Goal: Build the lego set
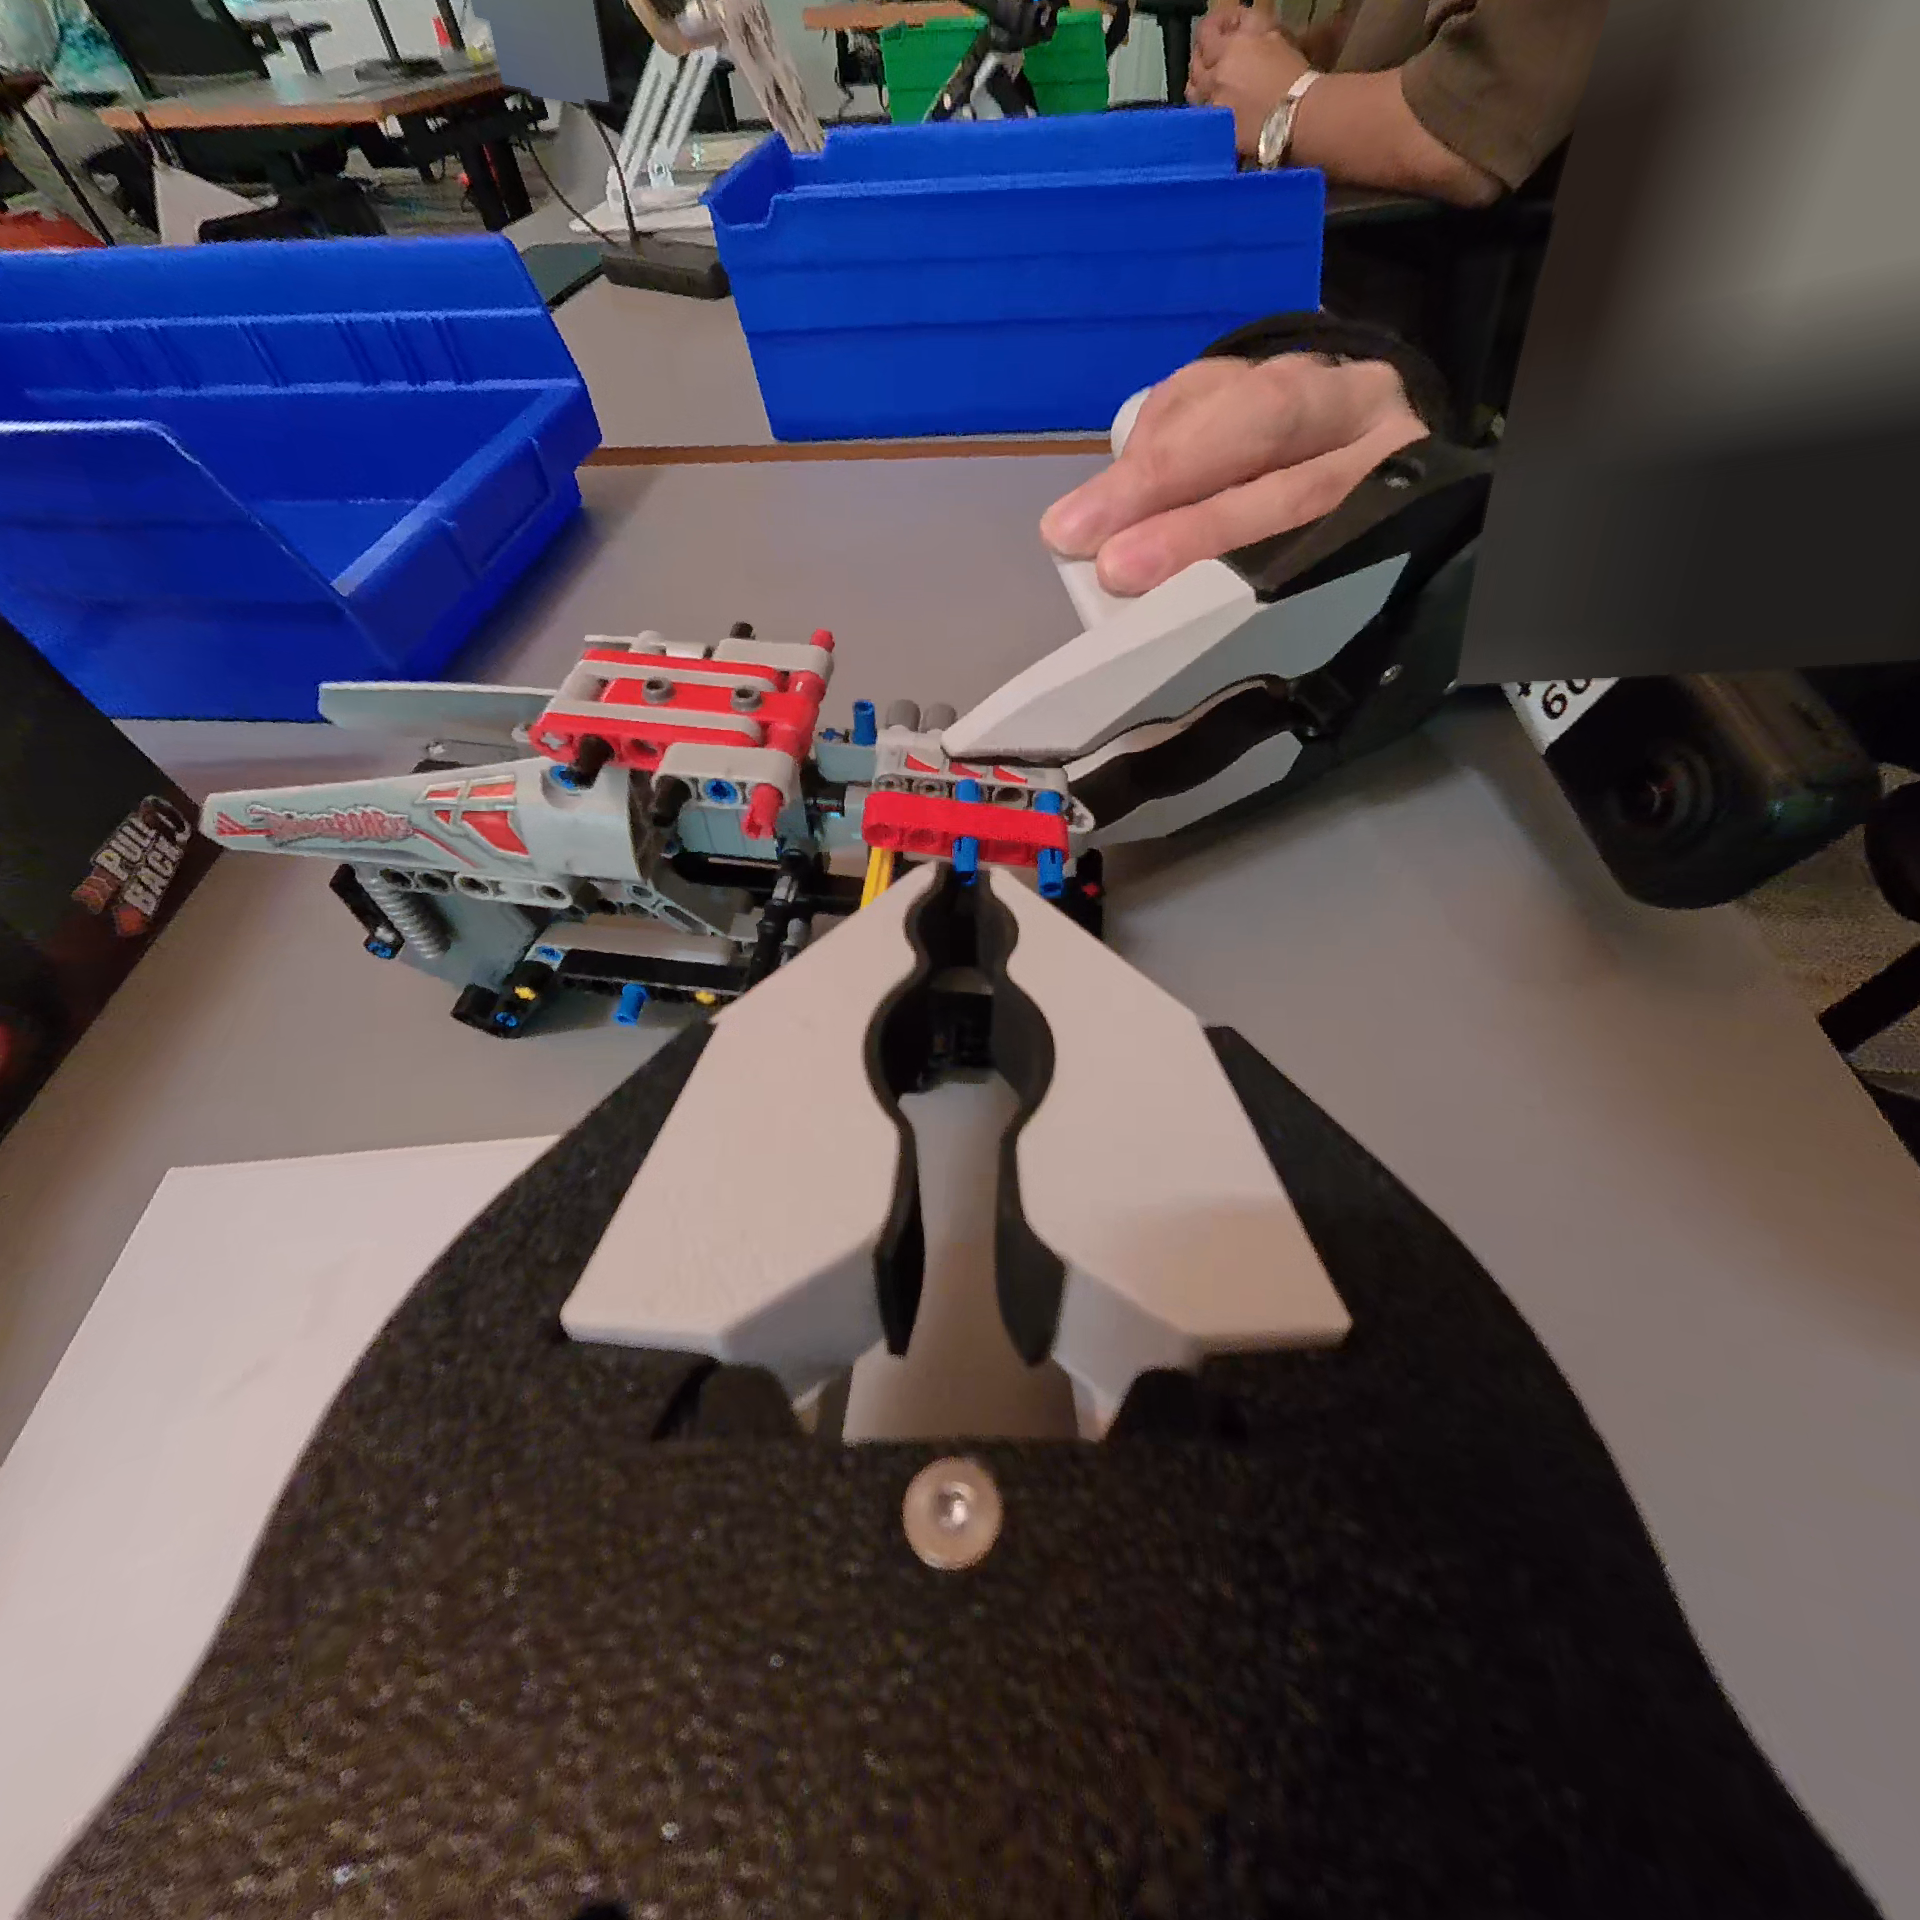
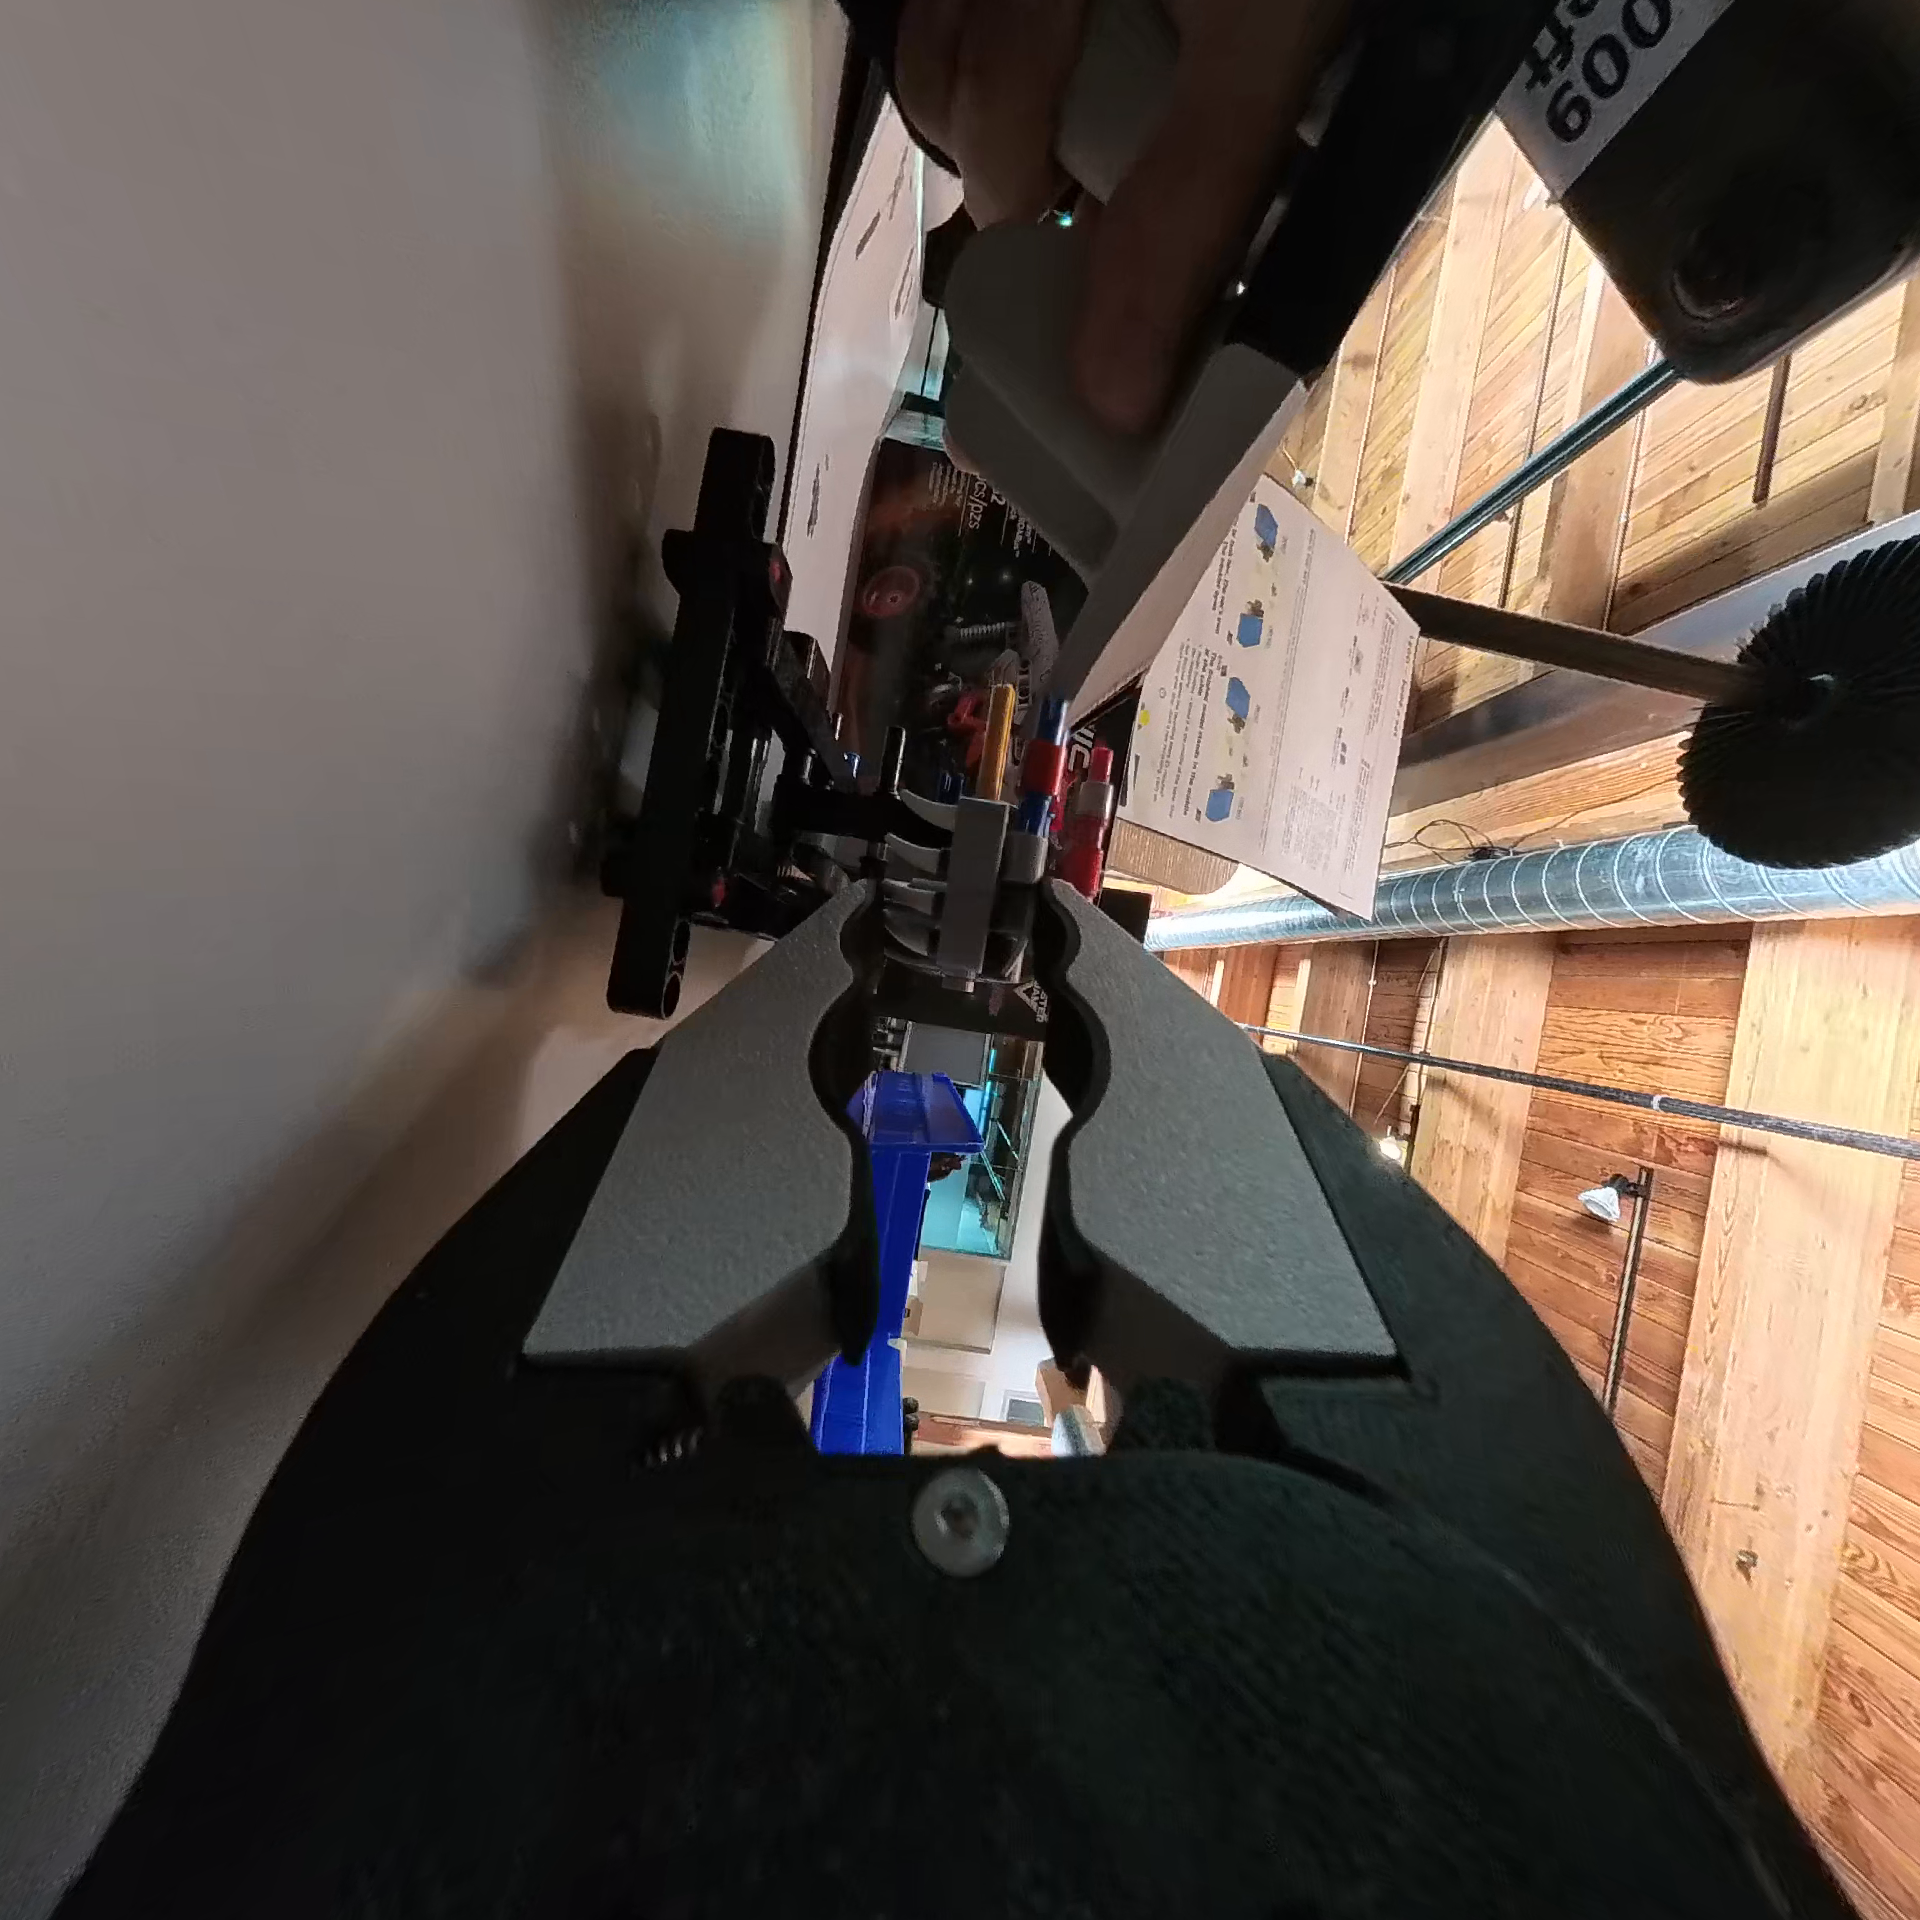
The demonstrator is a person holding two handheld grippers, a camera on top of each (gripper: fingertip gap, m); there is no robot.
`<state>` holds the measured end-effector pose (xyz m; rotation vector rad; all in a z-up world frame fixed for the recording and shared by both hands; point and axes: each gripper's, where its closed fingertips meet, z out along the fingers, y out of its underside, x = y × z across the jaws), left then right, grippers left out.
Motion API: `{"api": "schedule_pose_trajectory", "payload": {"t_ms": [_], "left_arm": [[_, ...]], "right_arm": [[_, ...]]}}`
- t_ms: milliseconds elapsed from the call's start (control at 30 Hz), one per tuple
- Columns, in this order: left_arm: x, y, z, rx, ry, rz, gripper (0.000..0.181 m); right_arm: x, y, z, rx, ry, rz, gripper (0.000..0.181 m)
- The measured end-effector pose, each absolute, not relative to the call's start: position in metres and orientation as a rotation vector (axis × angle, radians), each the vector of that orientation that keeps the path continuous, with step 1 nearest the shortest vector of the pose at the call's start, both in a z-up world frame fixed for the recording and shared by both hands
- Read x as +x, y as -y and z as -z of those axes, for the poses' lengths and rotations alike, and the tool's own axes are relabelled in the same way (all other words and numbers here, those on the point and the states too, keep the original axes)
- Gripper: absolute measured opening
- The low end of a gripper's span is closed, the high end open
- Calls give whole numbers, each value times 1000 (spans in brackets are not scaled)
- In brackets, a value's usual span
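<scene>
**Q:** Where is the model, and what are the grippers doing to it?

**A:** The partly built grey, red and black brick vehicle model (image 1: 644, 810) lies on the grey table (image 1: 1403, 987). The left gripper (image 1: 961, 883) points at it from the near side; its two pale grey fingers (image 1: 800, 1091) stand almost together, their tips meeting just under a short red beam with blue pins (image 1: 966, 826). Something thin may sit between the tips, but I cannot tell.

**Q:** And the right one?

**A:** In the left wrist view, the right gripper (image 1: 997, 743) comes in from beyond and to the right of those fingers, held by a hand (image 1: 1226, 468), its upper finger lying on the model's grey end block. In its own view, turned sideways, the right gripper (image 2: 951, 914) has its dark grey fingers (image 2: 727, 1122) clamped on a grey ribbed part of the model (image 2: 961, 883).

**Q:** What is hard to make out?

**A:** The model's black frame (image 2: 717, 707) left of the right fingers is blurred. The left gripper's body hides the model's near underside.

**Q:** Anything else around?

**A:** Two blue plastic bins (image 1: 1018, 281) stand beyond the fingers, a white sheet (image 1: 260, 1299) lies to their left, and a dark printed box (image 1: 94, 883) is cut off at the edge.
</scene>
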<state>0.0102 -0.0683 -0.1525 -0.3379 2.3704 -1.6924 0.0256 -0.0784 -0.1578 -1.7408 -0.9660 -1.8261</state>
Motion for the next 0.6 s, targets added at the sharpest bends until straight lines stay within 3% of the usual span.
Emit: {"api": "schedule_pose_trajectory", "payload": {"t_ms": [267,433,600], "left_arm": [[11,62,159,-343,-2470,1608,0],[-19,37,190,-202,-2880,1316,1],[-28,4,214,-213,-2964,1181,1]], "right_arm": [[25,78,158,-1735,973,1842,27],[25,78,157,-1735,971,1840,27],[25,79,157,-1733,971,1845,27]]}}
